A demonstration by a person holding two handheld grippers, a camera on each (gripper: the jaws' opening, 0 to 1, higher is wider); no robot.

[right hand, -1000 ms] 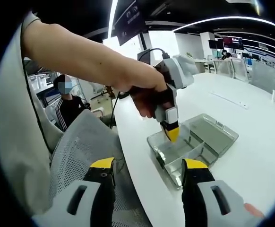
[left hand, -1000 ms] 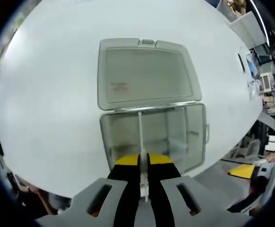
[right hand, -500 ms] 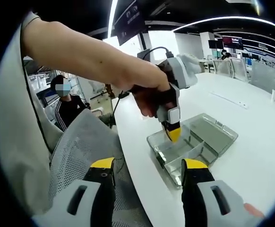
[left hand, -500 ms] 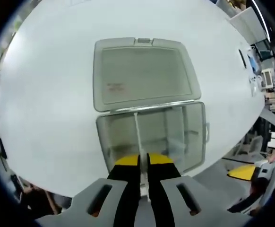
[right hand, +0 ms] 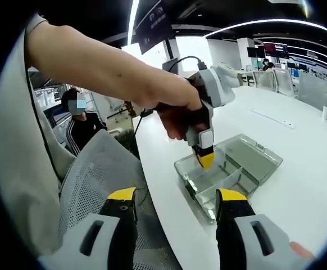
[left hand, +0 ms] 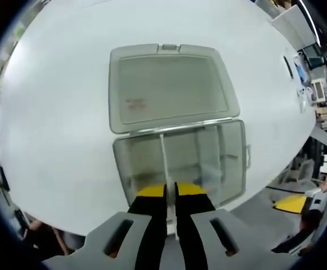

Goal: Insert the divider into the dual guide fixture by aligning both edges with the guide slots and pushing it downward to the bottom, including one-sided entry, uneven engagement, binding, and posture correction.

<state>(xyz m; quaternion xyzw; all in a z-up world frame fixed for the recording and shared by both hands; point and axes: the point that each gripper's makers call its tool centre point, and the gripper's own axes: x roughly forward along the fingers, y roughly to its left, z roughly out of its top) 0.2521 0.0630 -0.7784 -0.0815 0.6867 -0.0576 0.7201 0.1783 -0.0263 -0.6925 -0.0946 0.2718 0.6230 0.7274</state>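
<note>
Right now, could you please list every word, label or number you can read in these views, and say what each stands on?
No text can be read.
Reddish marking on the open lid of the clear box: too blurred to read.
Dark hanging sign near the ceiling: pale marks, too small to read.
Wall screens far off: lit, nothing legible.

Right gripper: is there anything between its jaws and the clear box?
Nothing stands between them. In the right gripper view, the right gripper hangs open, off the table edge, and only bare white table lies before the clear box.
</note>
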